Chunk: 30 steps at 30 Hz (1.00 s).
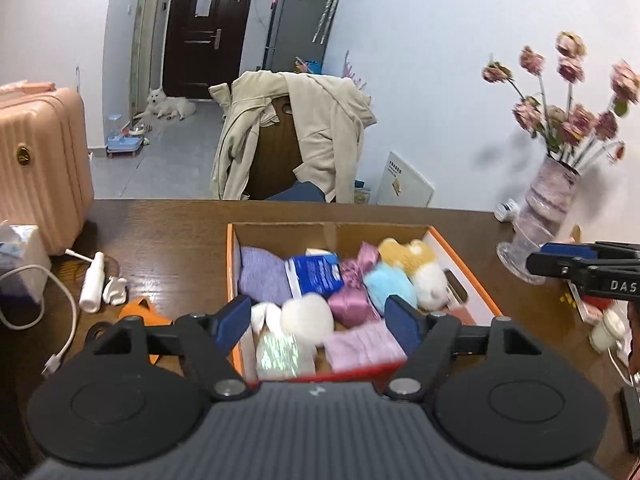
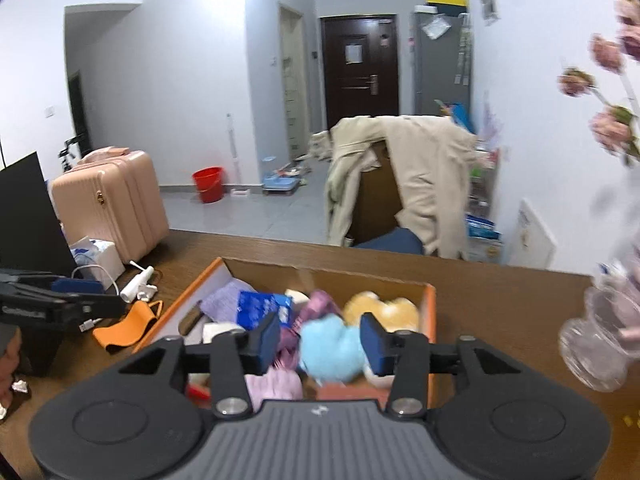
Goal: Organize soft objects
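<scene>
The letters "DAS" are seen in white on the side of the right gripper where it enters the left wrist view; the rest of the word is cut off by the frame edge. Print on the blue packet in the box is too blurred to be read, as is the notice stuck on the dark door.

An orange-rimmed cardboard box is set on the brown wooden table and is filled with soft things: a lilac knitted piece at the left, a white fluffy ball, a shiny magenta bundle, a light blue plush toy, a tan and white plush toy and a pale pink folded cloth near the front wall. An orange cloth is left outside the box, on the table beside its left wall, near a white spray bottle.

The left gripper is held above the front of the box with its jaws spread wide and nothing between the pads. The right gripper is likewise parted and empty over the blue toy. Pink flowers stand in a glass vase at the right, heavily blurred.
</scene>
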Each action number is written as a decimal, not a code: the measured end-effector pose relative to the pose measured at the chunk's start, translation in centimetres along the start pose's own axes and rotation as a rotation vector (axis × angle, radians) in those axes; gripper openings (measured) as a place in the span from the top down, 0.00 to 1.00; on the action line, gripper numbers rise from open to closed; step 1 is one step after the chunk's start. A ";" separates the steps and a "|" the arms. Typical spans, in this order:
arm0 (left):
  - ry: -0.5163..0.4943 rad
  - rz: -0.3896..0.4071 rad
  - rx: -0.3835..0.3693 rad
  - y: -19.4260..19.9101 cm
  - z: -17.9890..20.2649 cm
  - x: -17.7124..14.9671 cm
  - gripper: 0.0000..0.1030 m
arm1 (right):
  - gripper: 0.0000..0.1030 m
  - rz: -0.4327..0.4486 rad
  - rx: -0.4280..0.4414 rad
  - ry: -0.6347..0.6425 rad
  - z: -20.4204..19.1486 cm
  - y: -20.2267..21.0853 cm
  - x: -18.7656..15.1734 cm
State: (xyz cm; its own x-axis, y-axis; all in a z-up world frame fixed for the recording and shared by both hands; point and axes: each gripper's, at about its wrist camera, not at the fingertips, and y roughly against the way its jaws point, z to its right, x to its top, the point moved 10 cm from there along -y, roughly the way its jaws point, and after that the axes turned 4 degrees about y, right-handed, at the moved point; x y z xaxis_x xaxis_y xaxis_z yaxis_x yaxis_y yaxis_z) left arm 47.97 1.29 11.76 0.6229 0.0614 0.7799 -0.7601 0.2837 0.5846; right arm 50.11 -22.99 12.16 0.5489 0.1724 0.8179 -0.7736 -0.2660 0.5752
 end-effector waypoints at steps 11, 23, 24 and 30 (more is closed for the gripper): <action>0.012 0.316 0.091 10.0 0.3 -7.7 0.00 | 0.11 0.274 -0.081 0.003 -2.9 9.6 -6.9; 0.051 0.583 0.271 19.1 0.6 -26.1 0.00 | 0.04 0.390 -0.237 -0.100 -7.9 17.9 -26.6; 0.045 0.574 0.275 19.1 0.8 -27.2 0.00 | 0.04 0.379 -0.246 -0.090 -8.1 17.4 -27.5; -0.014 0.555 0.264 18.4 1.7 -27.7 0.00 | 0.04 0.384 -0.200 -0.116 -8.6 16.2 -27.7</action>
State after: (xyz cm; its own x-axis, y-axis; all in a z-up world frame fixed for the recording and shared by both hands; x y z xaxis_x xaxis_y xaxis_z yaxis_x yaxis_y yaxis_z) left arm 16.46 3.18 1.26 0.1194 0.1190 0.9857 -0.9917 -0.0336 0.1242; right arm 19.67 -23.91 -1.03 0.2327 -0.0133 0.9724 -0.9680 -0.0997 0.2303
